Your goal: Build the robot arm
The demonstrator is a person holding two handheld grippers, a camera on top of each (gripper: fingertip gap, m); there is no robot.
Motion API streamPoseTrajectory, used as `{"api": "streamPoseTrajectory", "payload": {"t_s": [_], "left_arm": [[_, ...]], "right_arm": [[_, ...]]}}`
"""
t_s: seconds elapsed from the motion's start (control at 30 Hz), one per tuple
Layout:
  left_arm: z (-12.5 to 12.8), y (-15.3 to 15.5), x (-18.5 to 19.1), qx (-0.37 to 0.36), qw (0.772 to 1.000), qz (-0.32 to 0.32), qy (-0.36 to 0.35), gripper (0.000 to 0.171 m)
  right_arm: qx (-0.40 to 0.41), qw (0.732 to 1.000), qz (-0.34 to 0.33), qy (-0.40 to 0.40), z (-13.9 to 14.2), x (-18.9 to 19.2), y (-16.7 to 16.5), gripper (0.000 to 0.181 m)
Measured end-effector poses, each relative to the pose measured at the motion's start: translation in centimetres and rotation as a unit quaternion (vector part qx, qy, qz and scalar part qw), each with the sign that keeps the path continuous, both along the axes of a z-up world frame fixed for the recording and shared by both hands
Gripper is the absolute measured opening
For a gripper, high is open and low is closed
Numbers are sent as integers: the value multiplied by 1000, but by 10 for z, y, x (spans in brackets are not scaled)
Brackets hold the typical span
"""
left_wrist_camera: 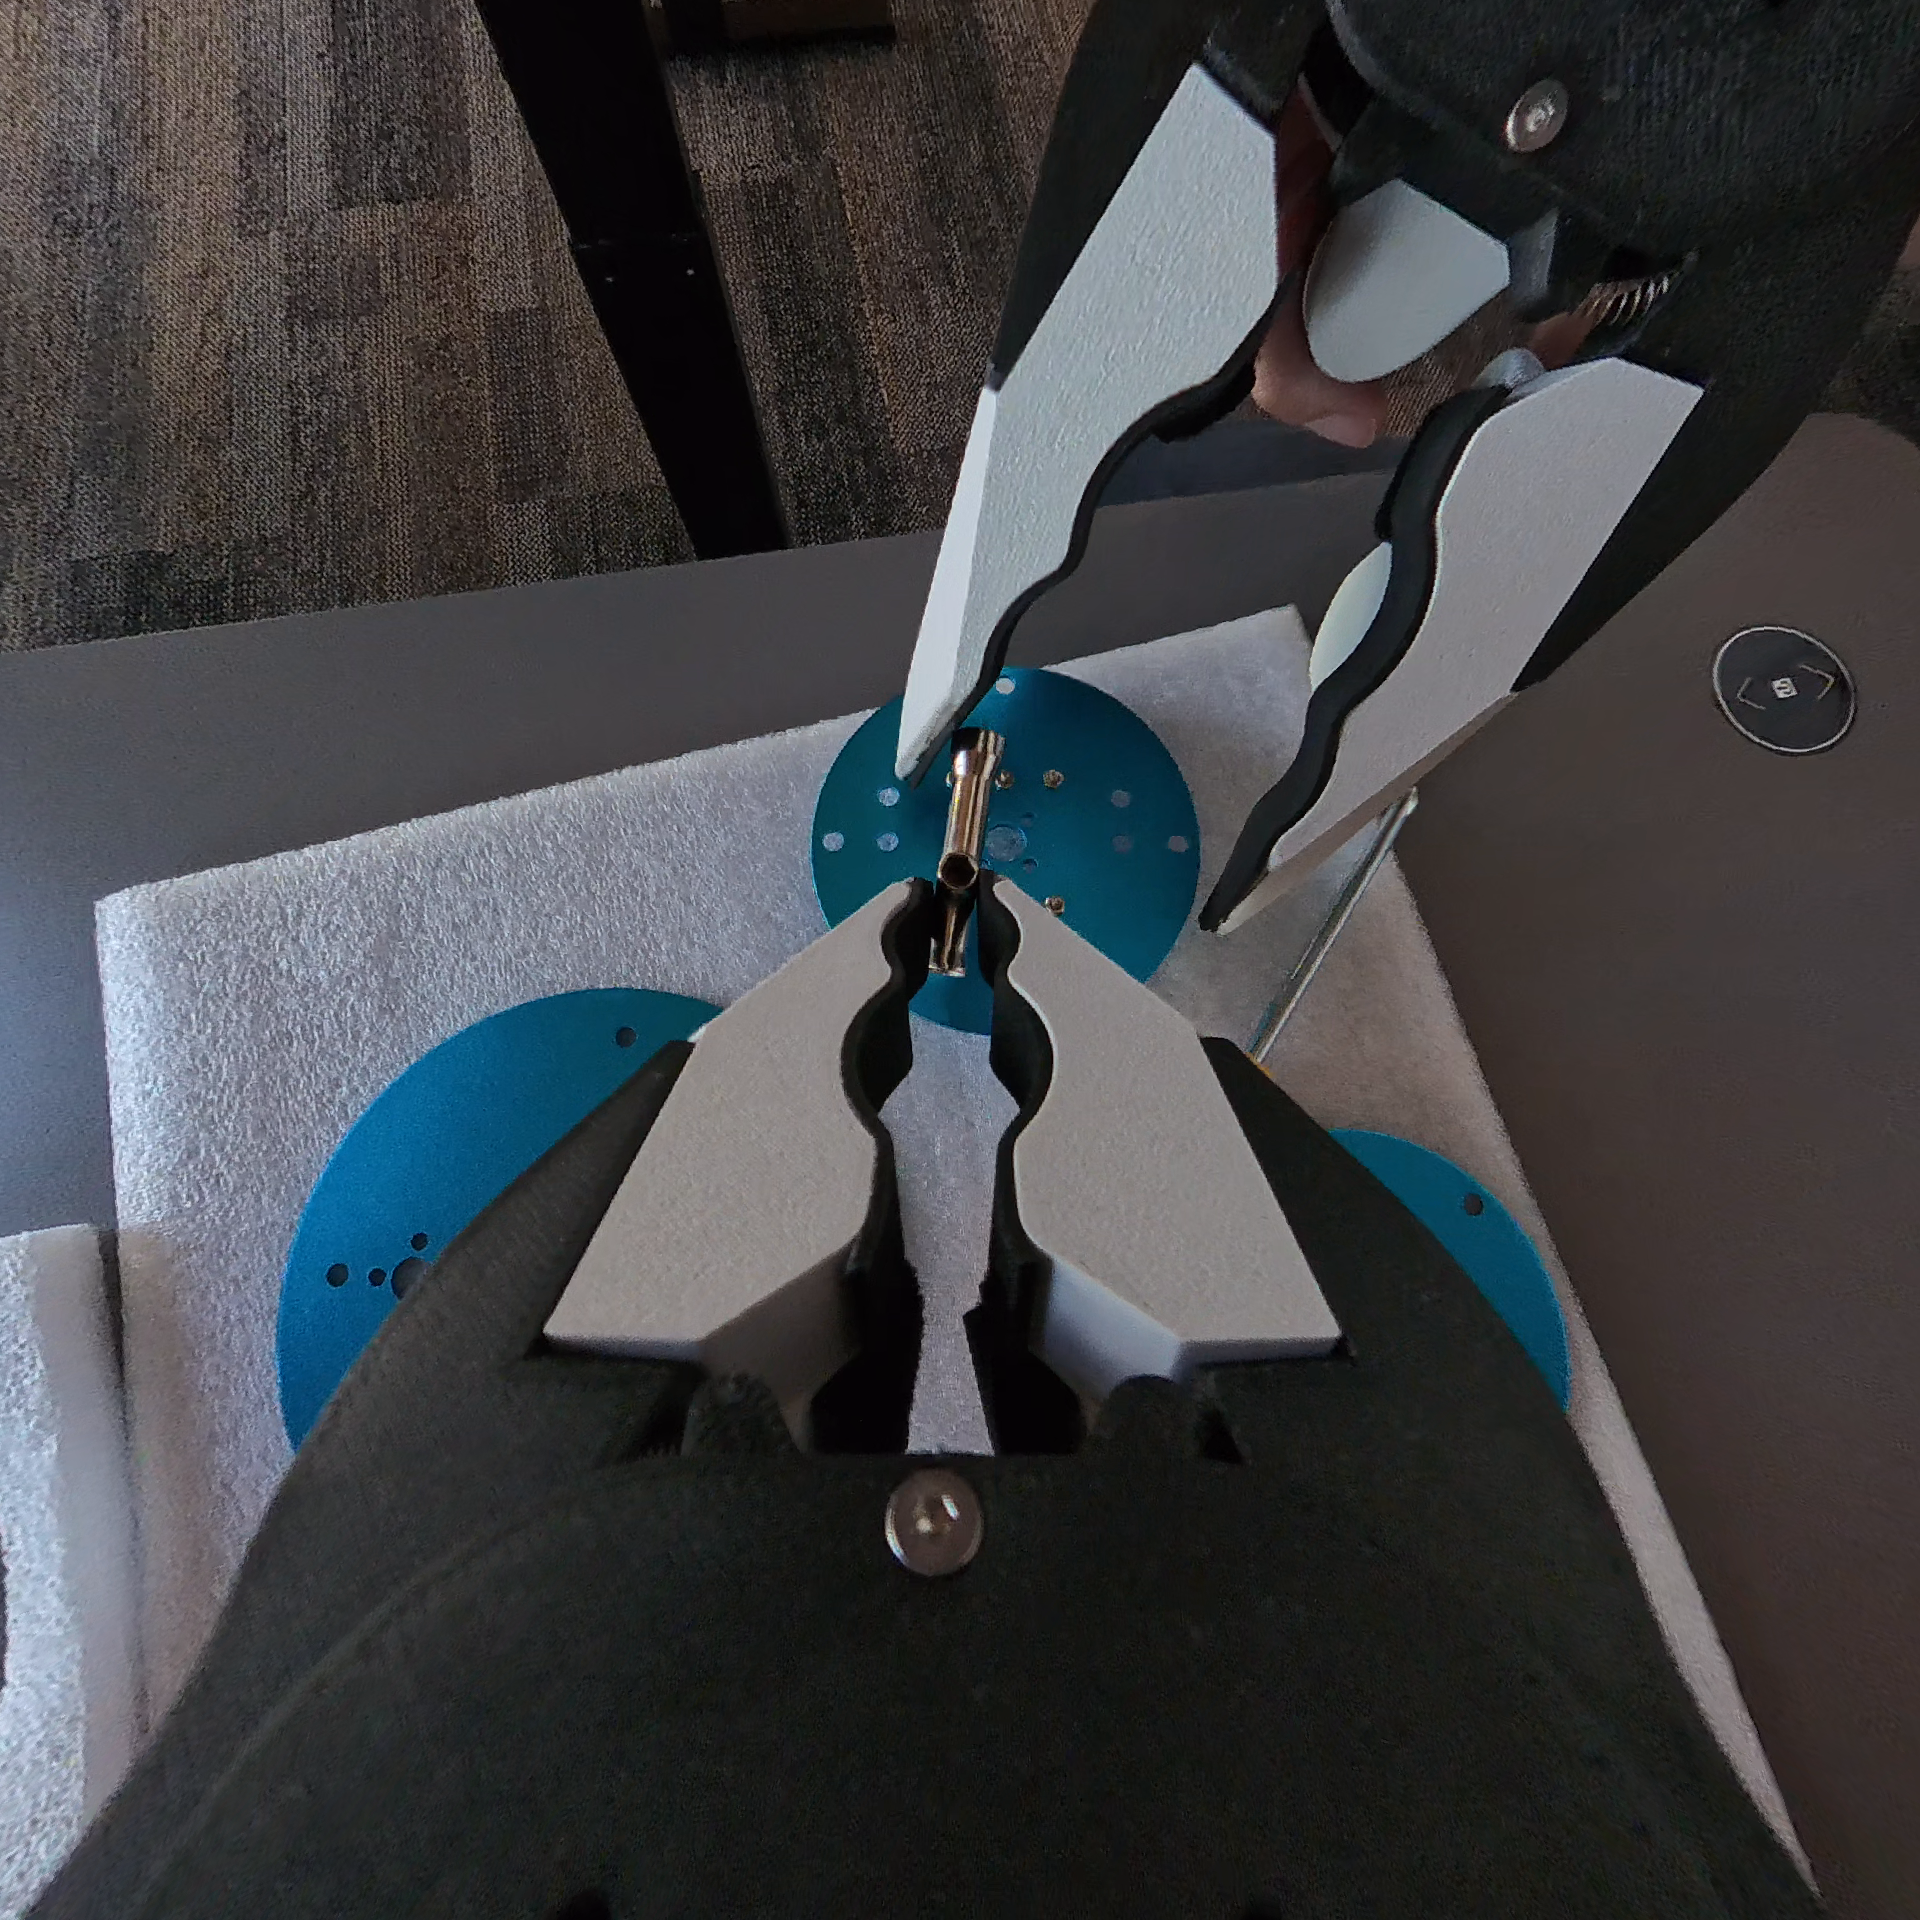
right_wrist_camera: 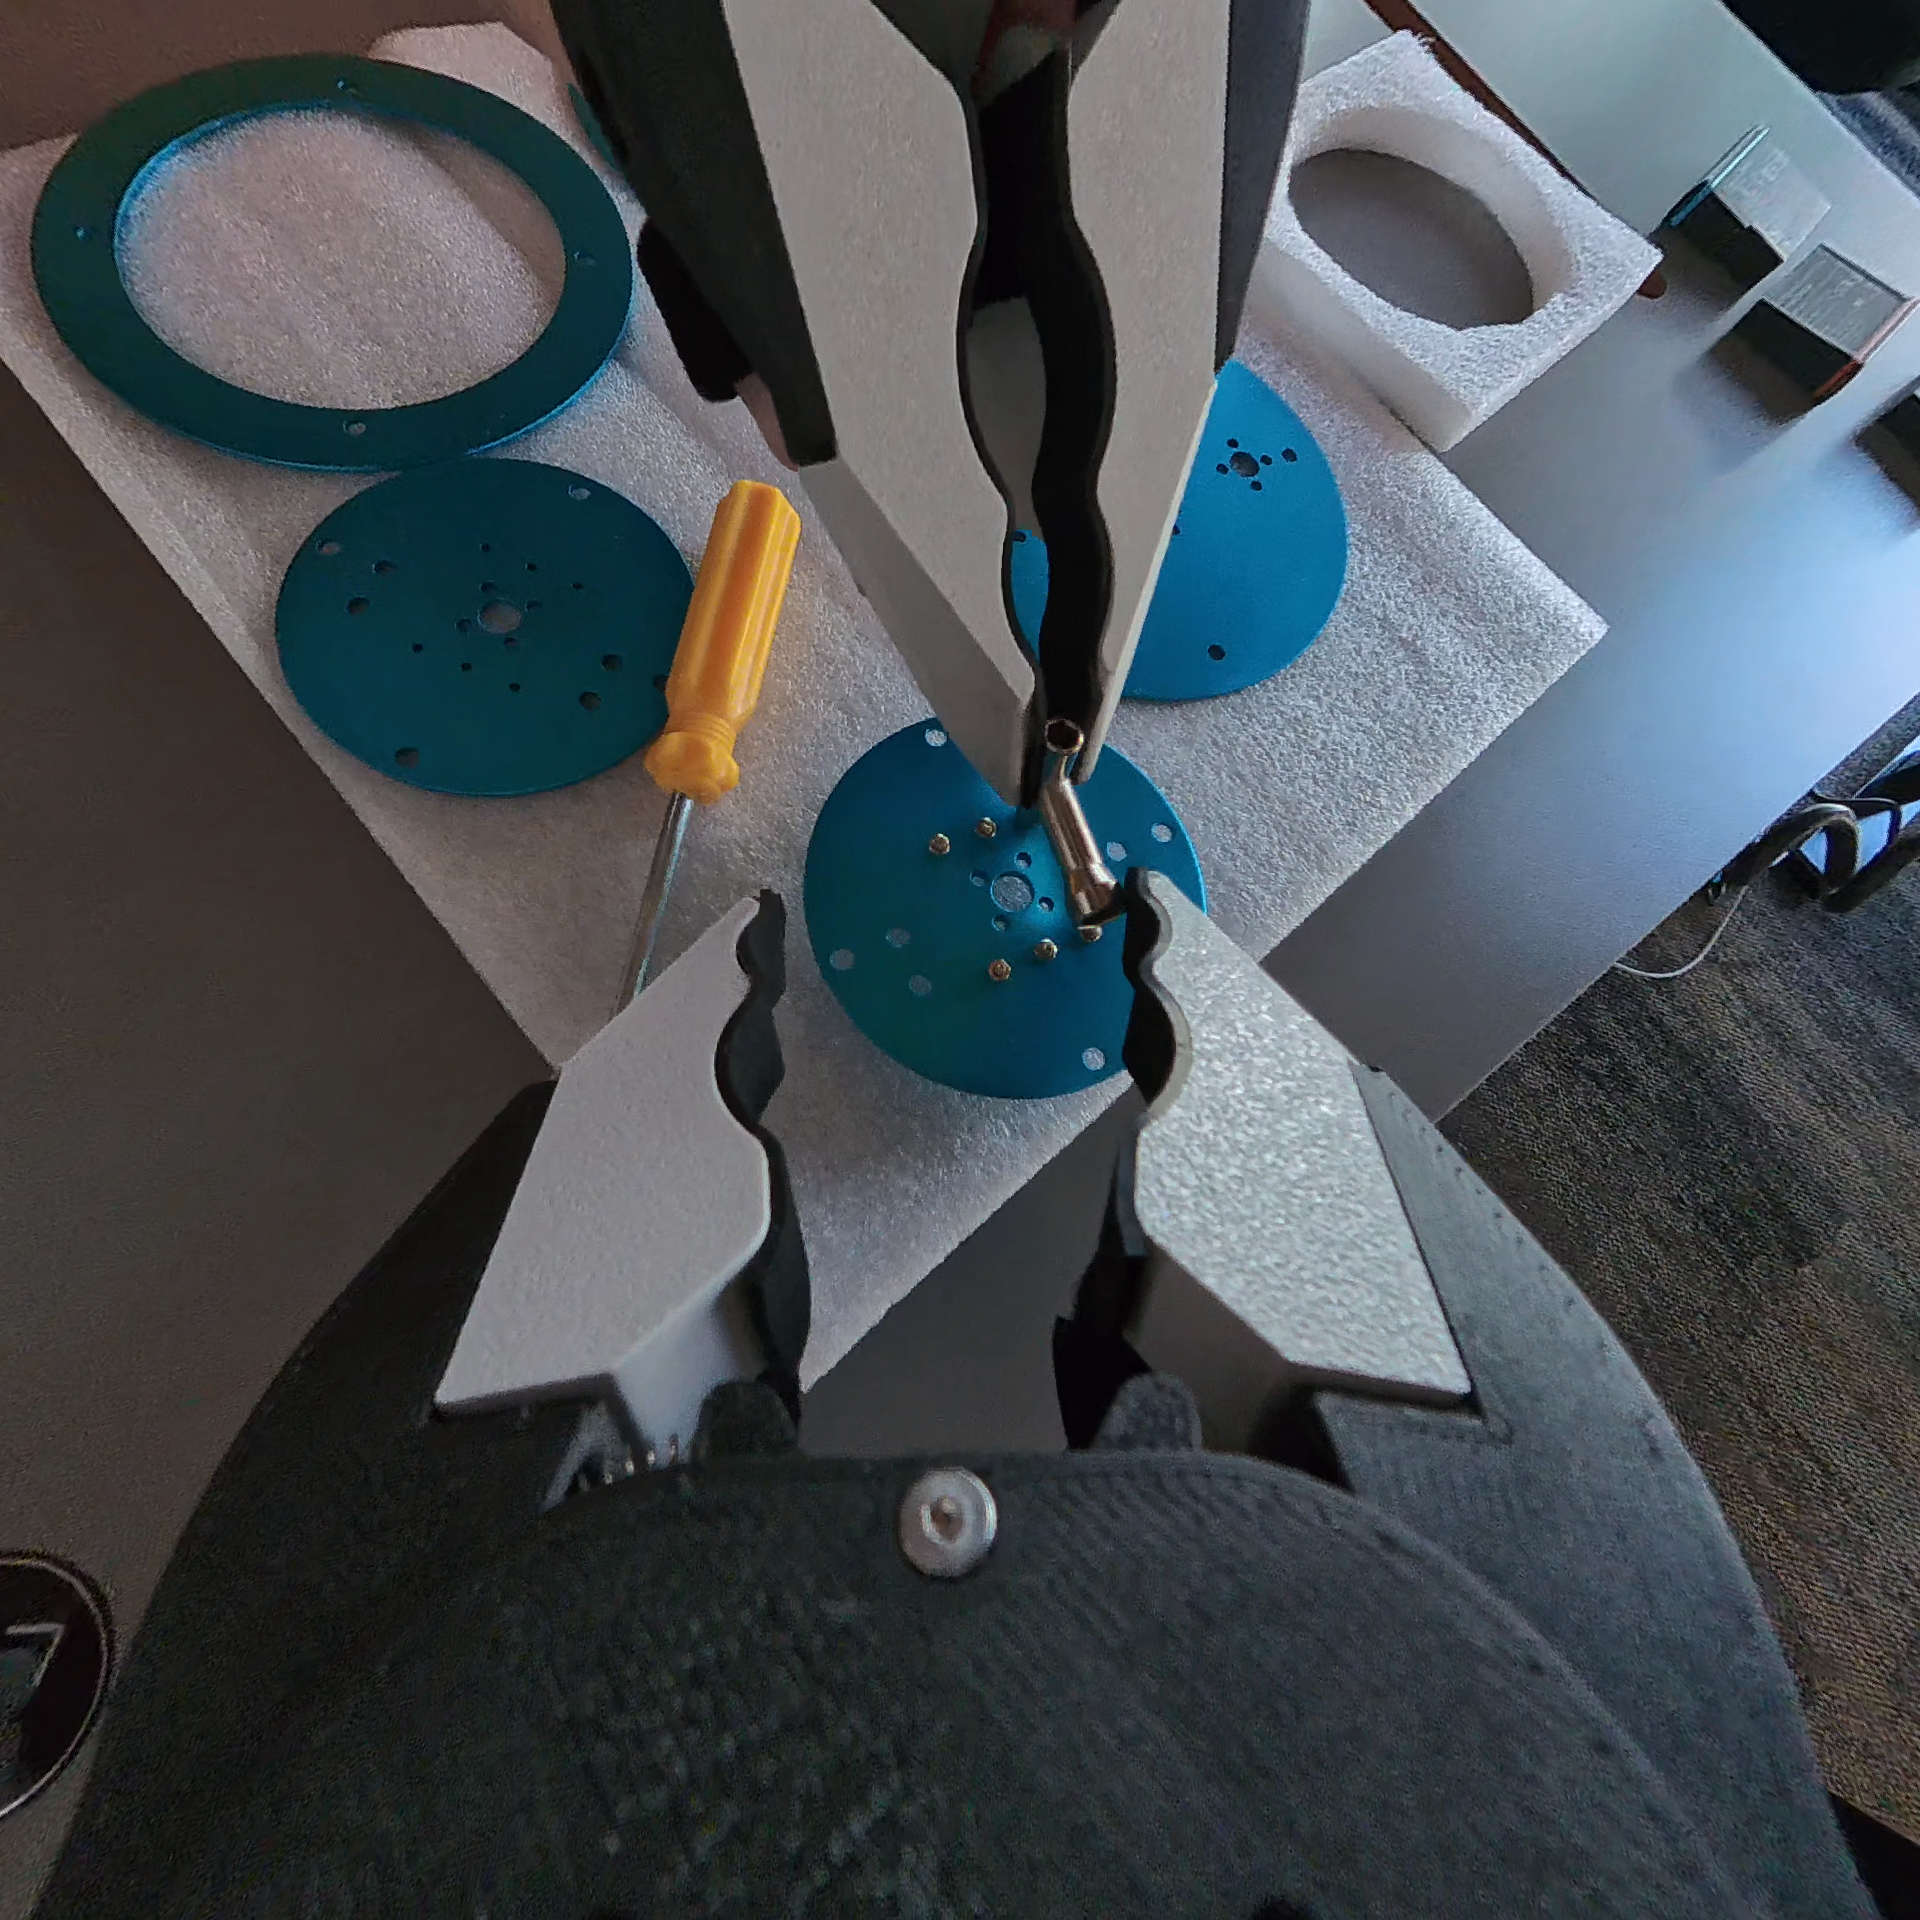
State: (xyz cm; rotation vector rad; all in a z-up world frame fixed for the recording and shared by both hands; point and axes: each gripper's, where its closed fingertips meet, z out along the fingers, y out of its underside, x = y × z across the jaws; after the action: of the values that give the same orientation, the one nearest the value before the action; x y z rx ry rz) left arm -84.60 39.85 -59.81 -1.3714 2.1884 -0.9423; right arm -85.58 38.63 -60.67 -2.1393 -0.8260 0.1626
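White foam sheet [right_wrist_camera: 1351,665] on a grey table, blue disc [right_wrist_camera: 935,997] in the middle with small brass nuts already seated. Left gripper [left_wrist_camera: 951,894] is clamped on a little metal socket tool [left_wrist_camera: 961,831] angled onto the disc (several holes look empty), while the right gripper [right_wrist_camera: 951,904] is spread wide, one fingertip [right_wrist_camera: 1148,904] right by the tool's lower end.

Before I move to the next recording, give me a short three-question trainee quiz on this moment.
1. True or false: the left hand-held gripper is shut on the L-shaped metal socket wrench.
2. Which has open jaws? A) left B) right hand-held gripper
3. Fill in: the yellow-handled screwdriver lies on white ____.

Key: 1 true; 2 B; 3 foam.
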Motion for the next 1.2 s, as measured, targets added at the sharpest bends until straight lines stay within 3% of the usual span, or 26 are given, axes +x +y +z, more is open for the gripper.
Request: {"api": "streamPoseTrajectory", "payload": {"t_s": [0.3, 0.53, 0.77, 1.2], "left_arm": [[-3, 1, -1, -3, 1000, -11, 15, 6], [-4, 1, -1, -45, 998, -14, 46, 6], [-4, 0, -1, -38, 999, -21, 12, 6], [-4, -2, 1, -35, 999, -23, 10, 7]], "right_arm": [[-4, 1000, -2, 0, -4, 1, 3, 65], [-19, 1000, -1, 6, -6, 2, 4, 66], [-14, 1000, -1, -4, -7, 0, 2, 68], [-28, 999, -36, 16, -6, -3, -6, 70]]}}
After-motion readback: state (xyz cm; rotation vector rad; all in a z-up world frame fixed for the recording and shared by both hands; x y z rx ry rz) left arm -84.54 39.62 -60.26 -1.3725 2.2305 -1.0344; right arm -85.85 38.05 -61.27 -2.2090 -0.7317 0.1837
